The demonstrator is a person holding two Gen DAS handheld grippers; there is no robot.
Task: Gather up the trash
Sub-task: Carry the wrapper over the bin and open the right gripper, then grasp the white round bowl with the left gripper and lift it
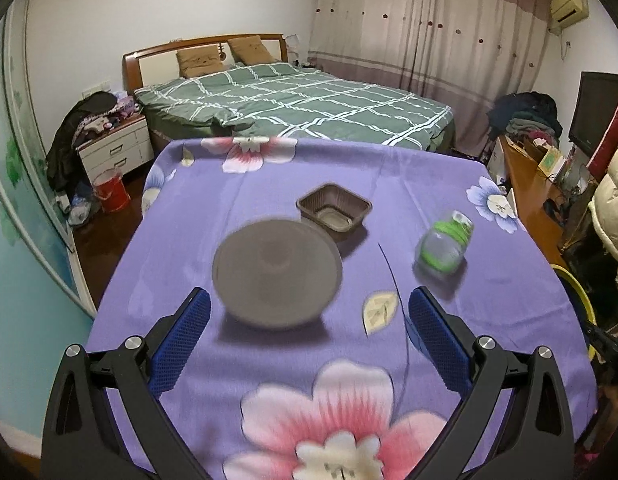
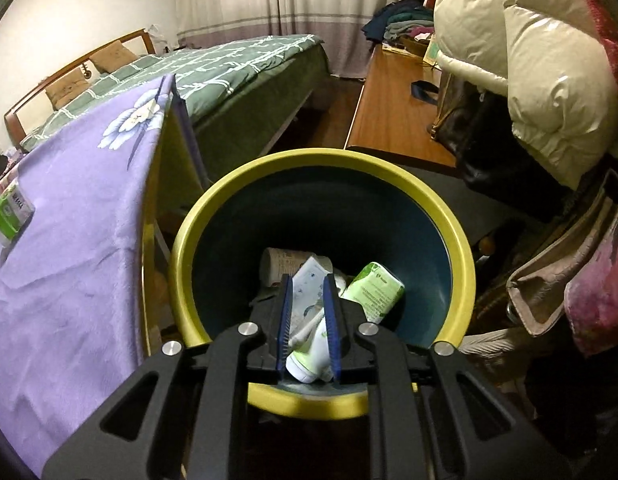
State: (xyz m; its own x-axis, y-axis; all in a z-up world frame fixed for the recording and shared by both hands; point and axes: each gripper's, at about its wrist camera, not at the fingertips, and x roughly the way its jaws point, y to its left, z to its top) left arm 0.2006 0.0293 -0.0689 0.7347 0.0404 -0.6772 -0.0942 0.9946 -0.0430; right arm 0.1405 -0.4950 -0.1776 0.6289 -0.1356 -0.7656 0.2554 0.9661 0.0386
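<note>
My left gripper [image 1: 309, 300] is open and empty above the purple flowered tablecloth [image 1: 269, 352]. A round grey bowl lid [image 1: 277, 272] lies just beyond its fingers. Behind it sits a brown plastic tray [image 1: 333, 212], and to the right a crushed clear bottle with a green label [image 1: 445, 246]. My right gripper [image 2: 307, 286] hovers over the yellow-rimmed bin [image 2: 461, 248], jaws narrowly apart. A white and green carton [image 2: 313, 344] shows between them; I cannot tell whether it is held. More cartons [image 2: 375, 290] and a cup [image 2: 281, 266] lie in the bin.
A green and white packet [image 2: 11, 210] lies on the cloth near the table's right edge. The bin stands on the floor beside the table. A bed [image 1: 293, 96], a wooden desk [image 2: 393, 108] and a chair with a cream jacket [image 2: 521, 52] surround the table.
</note>
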